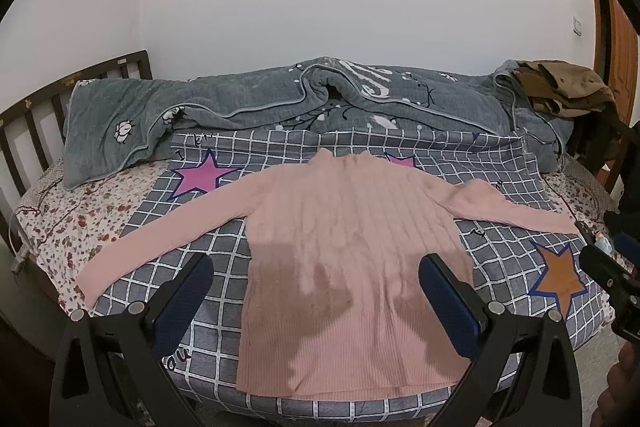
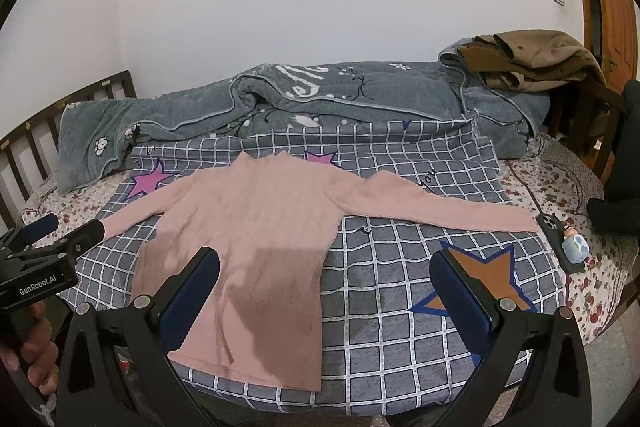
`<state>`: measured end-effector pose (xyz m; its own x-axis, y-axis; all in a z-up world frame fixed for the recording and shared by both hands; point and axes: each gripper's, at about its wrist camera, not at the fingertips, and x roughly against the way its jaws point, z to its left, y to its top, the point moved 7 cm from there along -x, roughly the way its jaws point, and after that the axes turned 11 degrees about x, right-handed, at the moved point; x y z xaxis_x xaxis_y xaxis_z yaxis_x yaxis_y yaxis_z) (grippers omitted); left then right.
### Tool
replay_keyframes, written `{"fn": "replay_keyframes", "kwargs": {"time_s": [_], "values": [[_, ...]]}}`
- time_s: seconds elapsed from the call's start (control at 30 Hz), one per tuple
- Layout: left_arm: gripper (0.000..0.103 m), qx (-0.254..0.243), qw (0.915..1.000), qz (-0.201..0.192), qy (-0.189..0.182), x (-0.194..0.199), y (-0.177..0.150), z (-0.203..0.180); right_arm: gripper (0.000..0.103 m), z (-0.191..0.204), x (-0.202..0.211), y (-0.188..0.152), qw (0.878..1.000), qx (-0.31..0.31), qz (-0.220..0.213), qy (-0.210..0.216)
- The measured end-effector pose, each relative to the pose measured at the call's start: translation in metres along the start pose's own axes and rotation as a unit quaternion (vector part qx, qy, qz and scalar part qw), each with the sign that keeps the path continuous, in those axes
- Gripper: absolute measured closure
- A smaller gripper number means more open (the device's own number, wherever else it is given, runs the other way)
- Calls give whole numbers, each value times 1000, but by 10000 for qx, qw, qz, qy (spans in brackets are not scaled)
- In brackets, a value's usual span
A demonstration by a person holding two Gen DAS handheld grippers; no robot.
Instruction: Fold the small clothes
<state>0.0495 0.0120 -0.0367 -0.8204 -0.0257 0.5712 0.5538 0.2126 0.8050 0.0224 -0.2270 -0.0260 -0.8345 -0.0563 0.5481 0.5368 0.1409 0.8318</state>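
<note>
Left gripper fingers spread wide, empty, hovering over near hem of pink sweater. Right gripper also wide open, empty, over sweater's right edge. Sweater flat on checked blanket, sleeves out left and right, collar far. Grey quilt bunched behind. Phone near right cuff.
</note>
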Motion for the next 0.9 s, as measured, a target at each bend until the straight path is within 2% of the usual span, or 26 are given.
{"fn": "replay_keyframes", "kwargs": {"time_s": [0.9], "values": [[0,28,10000,43,-29,3,2,-4,0,0,3,-4,10000,2,-54,35]]}}
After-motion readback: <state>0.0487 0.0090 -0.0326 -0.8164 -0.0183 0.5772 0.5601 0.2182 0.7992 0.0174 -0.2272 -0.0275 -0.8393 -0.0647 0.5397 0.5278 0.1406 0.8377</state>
